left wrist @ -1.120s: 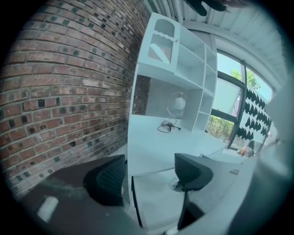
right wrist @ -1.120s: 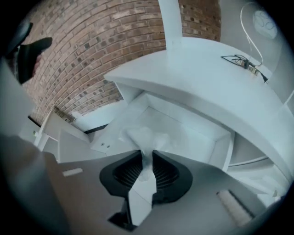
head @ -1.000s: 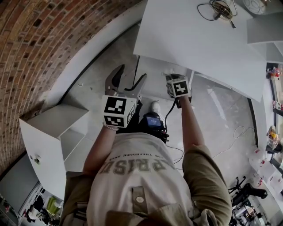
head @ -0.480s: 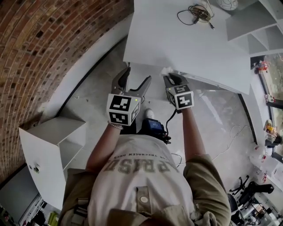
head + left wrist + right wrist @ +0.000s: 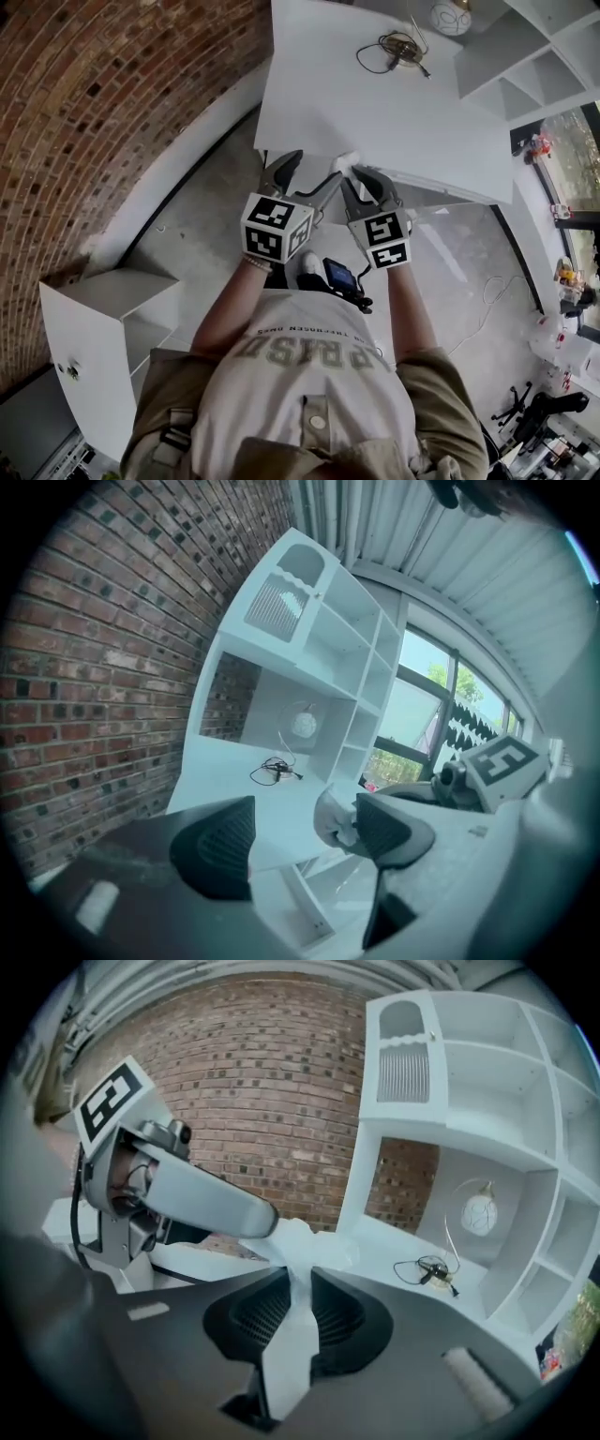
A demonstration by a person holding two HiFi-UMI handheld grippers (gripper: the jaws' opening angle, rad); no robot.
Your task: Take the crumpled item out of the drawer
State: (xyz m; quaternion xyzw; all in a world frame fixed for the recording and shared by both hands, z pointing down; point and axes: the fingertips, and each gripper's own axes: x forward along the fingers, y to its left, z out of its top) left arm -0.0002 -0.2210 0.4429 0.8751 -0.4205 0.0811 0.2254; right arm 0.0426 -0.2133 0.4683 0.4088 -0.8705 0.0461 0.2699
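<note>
The crumpled item (image 5: pixel 345 161) is a wad of white paper, held level with the front edge of the white desk (image 5: pixel 375 103). My right gripper (image 5: pixel 361 175) is shut on it; in the right gripper view the paper (image 5: pixel 298 1279) is pinched between the two dark pads and sticks out past them. My left gripper (image 5: pixel 306 178) stands open just left of it. In the left gripper view the paper (image 5: pixel 331 819) lies against the inner side of the right finger (image 5: pixel 389 832), and nothing is between the jaws. The open drawer (image 5: pixel 427 192) shows under the desk, right of both grippers.
A coiled cable (image 5: pixel 398 45), a round lamp (image 5: pixel 450 17) and a white shelf unit (image 5: pixel 525 52) are on the desk's far side. A brick wall (image 5: pixel 94 112) runs along the left. A white cabinet (image 5: pixel 103 337) stands at lower left. A black device (image 5: pixel 339 277) hangs below the grippers.
Both grippers have come closer together and up to the desk's front edge. The right gripper has kept its hold on the paper throughout.
</note>
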